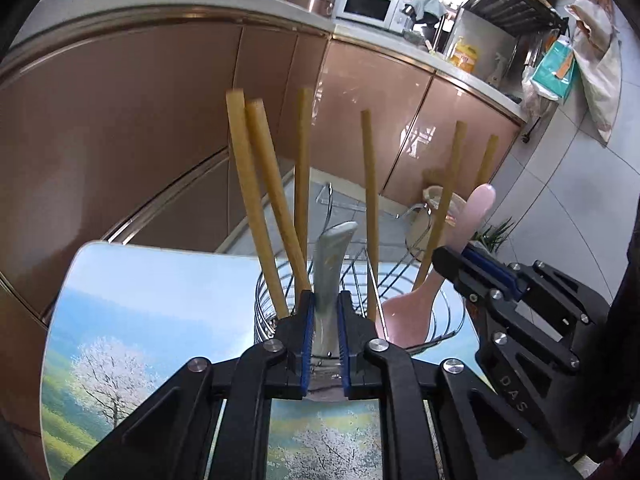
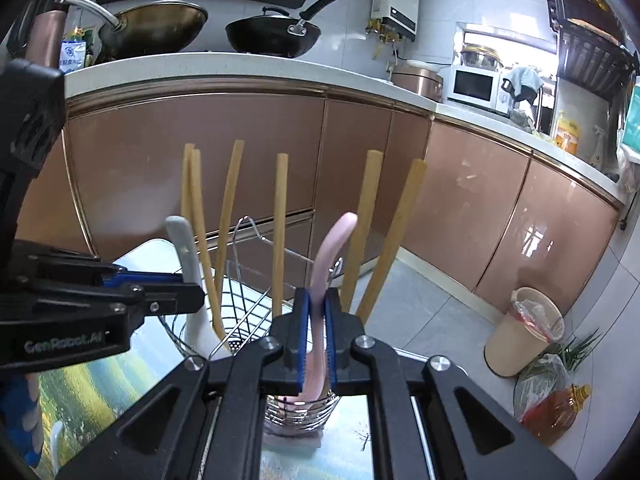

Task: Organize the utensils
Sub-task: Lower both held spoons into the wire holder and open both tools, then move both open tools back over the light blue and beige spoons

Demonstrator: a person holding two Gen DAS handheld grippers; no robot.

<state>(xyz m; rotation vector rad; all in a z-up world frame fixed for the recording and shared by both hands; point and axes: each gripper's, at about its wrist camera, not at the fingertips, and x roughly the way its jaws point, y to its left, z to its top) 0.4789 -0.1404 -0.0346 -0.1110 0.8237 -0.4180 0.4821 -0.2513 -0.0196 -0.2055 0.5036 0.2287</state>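
Kitchen: copper-pink cabinets (image 2: pixel 200 152) behind the rack, white counter above with woks (image 2: pixel 276 36), microwave (image 2: pixel 474 84), rice cooker (image 2: pixel 418 80). Grey tile floor; bin (image 2: pixel 524 332) and oil bottle (image 2: pixel 554 410) on it, right of the rack.

Tabletop (image 1: pixel 132 320): glossy printed landscape with a white tree. Looks slick, so the rack could skate if pushed sideways.

Rack (image 1: pixel 436 320): chrome wire holder, standing on the tabletop. Six chopsticks (image 1: pixel 370 208) stand in it, fanned out and leaning on the wire. Light, stiff, loose; they'll likely rattle or tip if bumped.

Left gripper (image 1: pixel 324 336): jaws clamped on the grey spoon (image 1: pixel 332 264), low on the handle, handle tip upright above the jaws. The bowl end is hidden behind the jaws, so I can't tell whether it sits in the rack.

Right gripper (image 2: pixel 316 344): jaws clamped on the pink spoon (image 2: pixel 332 256), mid-handle, bowl down inside the rack beside the chopsticks.

Handling, my read:
- Both spoons look like glazed ceramic or hard plastic: rigid, smooth, slippery against the pads, chip-prone if ceramic.
- Curved handles, so a grip near the bowl gives less swing than one near the tip.
- Bowls are the heavy end, so expect them to pivot down if clamping loosens.
- Wire gaps can snag a spoon edge; move straight along the rack's axis, not sideways.
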